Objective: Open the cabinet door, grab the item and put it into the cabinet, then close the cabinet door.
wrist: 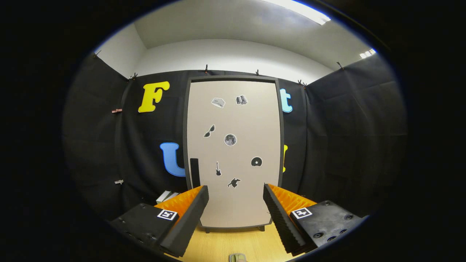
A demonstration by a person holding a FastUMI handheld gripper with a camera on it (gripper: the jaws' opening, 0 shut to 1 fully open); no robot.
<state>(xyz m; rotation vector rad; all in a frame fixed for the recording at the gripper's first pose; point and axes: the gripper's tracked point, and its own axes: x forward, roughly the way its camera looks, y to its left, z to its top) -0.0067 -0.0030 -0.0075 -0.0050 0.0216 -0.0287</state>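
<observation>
Black cloth walls close in the booth on three sides, with a pale wall and ceiling above them and a wooden floor (pixel 233 243) below. I hold my gripper (pixel 236 193) level and pointed straight at the cabinet (pixel 233 153), which stands upright on short feet against the back cloth. My fingers are spread wide apart with nothing between them, and the lower part of the cabinet door (pixel 240 203) shows in the gap, well beyond the tips. That door is closed; a dark handle (pixel 194 171) runs along its left side, and small stickers (pixel 230 139) dot its face. A white object (pixel 165 196) lies beside the cabinet, mostly hidden behind my left finger, so I cannot tell what it is. Something small and greenish (pixel 237 257) is cut off nearest me.
</observation>
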